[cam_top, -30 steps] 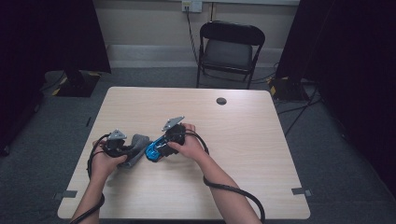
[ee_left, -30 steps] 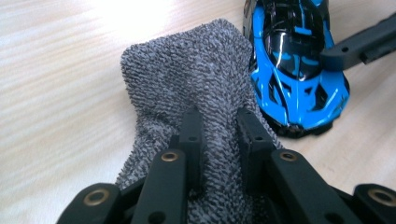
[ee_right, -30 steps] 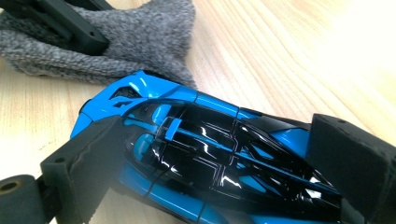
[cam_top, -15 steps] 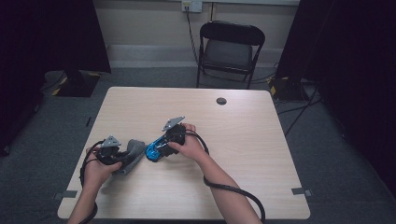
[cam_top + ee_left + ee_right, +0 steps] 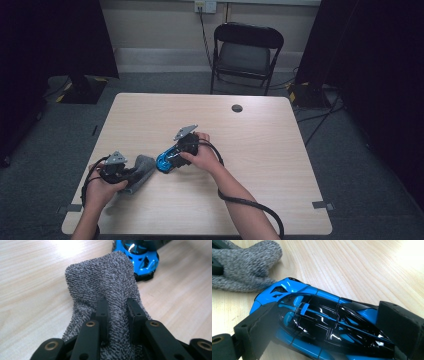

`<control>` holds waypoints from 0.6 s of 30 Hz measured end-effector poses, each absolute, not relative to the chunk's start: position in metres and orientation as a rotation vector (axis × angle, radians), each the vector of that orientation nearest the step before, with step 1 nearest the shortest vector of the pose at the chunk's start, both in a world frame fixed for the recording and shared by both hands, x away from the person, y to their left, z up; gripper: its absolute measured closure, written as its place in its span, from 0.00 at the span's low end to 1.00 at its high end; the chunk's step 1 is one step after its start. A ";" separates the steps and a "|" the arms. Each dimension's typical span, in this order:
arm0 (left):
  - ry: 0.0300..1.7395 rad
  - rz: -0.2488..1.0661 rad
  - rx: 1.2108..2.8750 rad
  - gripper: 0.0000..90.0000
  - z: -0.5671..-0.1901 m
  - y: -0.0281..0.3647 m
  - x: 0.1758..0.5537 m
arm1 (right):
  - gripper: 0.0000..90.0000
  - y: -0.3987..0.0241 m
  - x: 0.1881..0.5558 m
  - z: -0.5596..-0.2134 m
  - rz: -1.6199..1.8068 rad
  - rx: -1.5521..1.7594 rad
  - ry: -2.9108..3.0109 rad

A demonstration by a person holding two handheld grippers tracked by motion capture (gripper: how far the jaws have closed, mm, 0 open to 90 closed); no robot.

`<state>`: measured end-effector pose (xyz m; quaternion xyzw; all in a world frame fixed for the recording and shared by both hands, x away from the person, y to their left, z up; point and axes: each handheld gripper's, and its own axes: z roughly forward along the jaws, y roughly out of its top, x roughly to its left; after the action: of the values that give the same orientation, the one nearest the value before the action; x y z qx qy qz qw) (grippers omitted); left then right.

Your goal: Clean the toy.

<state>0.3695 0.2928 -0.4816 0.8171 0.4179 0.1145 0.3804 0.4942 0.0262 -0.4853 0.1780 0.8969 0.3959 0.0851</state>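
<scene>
On the table, left of middle: a blue toy car (image 5: 166, 161) and a grey knit cloth (image 5: 140, 170), the cloth just to the car's left.
Toy car: lying on the wood, blue with glossy black panels, nose aimed at the cloth (image 5: 242, 267); in the right gripper view the car (image 5: 317, 322) sits lengthwise between the two black pads.
Right gripper (image 5: 176, 154): clamped on the car, one pad against each flank, so it's pinned from both sides.
Right hand (image 5: 200, 156): wrapped over the gripper body, forearm coming in from the bottom edge on a diagonal, wrist low to the tabletop, grey plate tipped up toward the far side.
Cloth: bunched up, one end standing in a hump; in the left gripper view that hump (image 5: 105, 282) rises in front of the car (image 5: 140, 257), and whether they touch I can't tell.
Left gripper (image 5: 131, 173): jaws squeezed tight on a fold of the cloth, fabric bulging out between and around the fingers (image 5: 102, 312).
Left hand (image 5: 102, 187): near the table's left front corner, fist around the gripper, pointing right toward the car.
Table (image 5: 260, 150): pale wood grain, small dark round cap (image 5: 237, 108) near the far edge.
Behind: a black folding chair (image 5: 245, 50).
</scene>
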 end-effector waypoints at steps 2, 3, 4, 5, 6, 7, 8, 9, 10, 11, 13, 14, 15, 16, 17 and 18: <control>1.067 0.285 2.083 0.83 -0.481 0.293 0.368 | 0.05 0.026 0.494 -0.485 1.178 0.532 2.675; 1.067 0.285 2.083 0.83 -0.481 0.293 0.368 | 0.05 0.026 0.494 -0.485 1.178 0.532 2.675; 1.062 0.289 2.087 0.83 -0.480 0.293 0.366 | 0.05 0.026 0.494 -0.485 1.182 0.531 2.674; 1.062 0.289 2.087 0.83 -0.480 0.293 0.366 | 0.05 0.026 0.494 -0.485 1.182 0.531 2.674; 1.058 0.297 2.083 0.83 -0.477 0.294 0.365 | 0.05 0.025 0.494 -0.486 1.195 0.530 2.667; 1.058 0.297 2.083 0.83 -0.477 0.294 0.365 | 0.05 0.025 0.494 -0.486 1.195 0.530 2.667; 1.054 0.306 2.075 0.83 -0.474 0.294 0.365 | 0.04 0.025 0.494 -0.486 1.200 0.541 2.664; 1.050 0.312 2.072 0.83 -0.473 0.294 0.365 | 0.04 0.025 0.494 -0.486 1.202 0.545 2.661; 1.047 0.317 2.068 0.83 -0.472 0.294 0.365 | 0.04 0.024 0.494 -0.487 1.208 0.544 2.656; 1.042 0.316 2.066 0.83 -0.471 0.294 0.365 | 0.04 0.024 0.494 -0.487 1.210 0.543 2.652; 1.041 0.317 2.064 0.82 -0.470 0.293 0.365 | 0.04 0.023 0.493 -0.487 1.208 0.550 2.648; 1.041 0.320 2.065 0.82 -0.469 0.293 0.365 | 0.04 0.022 0.493 -0.487 1.202 0.554 2.646; 1.041 0.320 2.065 0.82 -0.469 0.293 0.365 | 0.04 0.022 0.493 -0.487 1.202 0.554 2.646; 1.040 0.328 2.060 0.82 -0.468 0.293 0.365 | 0.05 0.021 0.494 -0.486 1.199 0.560 2.647; 1.040 0.328 2.060 0.82 -0.468 0.293 0.365 | 0.05 0.021 0.494 -0.486 1.199 0.560 2.647; 1.042 0.326 2.059 0.82 -0.468 0.293 0.365 | 0.09 0.020 0.494 -0.484 1.215 0.580 2.645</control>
<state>0.3654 0.2931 -0.4678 0.8119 0.4108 0.1287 0.3943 0.4942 0.0196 -0.4845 0.1946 0.8879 0.4077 0.0866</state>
